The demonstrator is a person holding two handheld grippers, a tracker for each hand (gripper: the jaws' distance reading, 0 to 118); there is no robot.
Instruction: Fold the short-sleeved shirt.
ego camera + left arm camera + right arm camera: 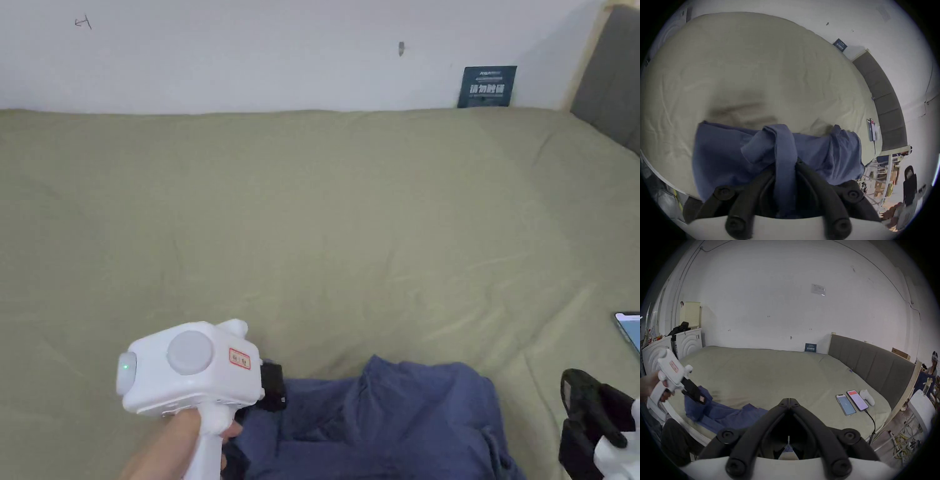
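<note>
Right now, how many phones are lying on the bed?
2. Both lie side by side on the bed near the headboard: a blue-screened phone and, right of it, a red-screened phone with a cable plugged in. None seems hidden.

My left tool (784,168) is low on the left, and my left hand (181,440) grips its white handle from below. Its two black jaws are squeezed tight on a strip of the blue shirt (724,152). In the right gripper view I see this tool tilted down, with its jaws pointing at the bed. My right tool (789,400) is low on the right. Its jaws are closed, tips touching, with nothing between the tips.
</note>
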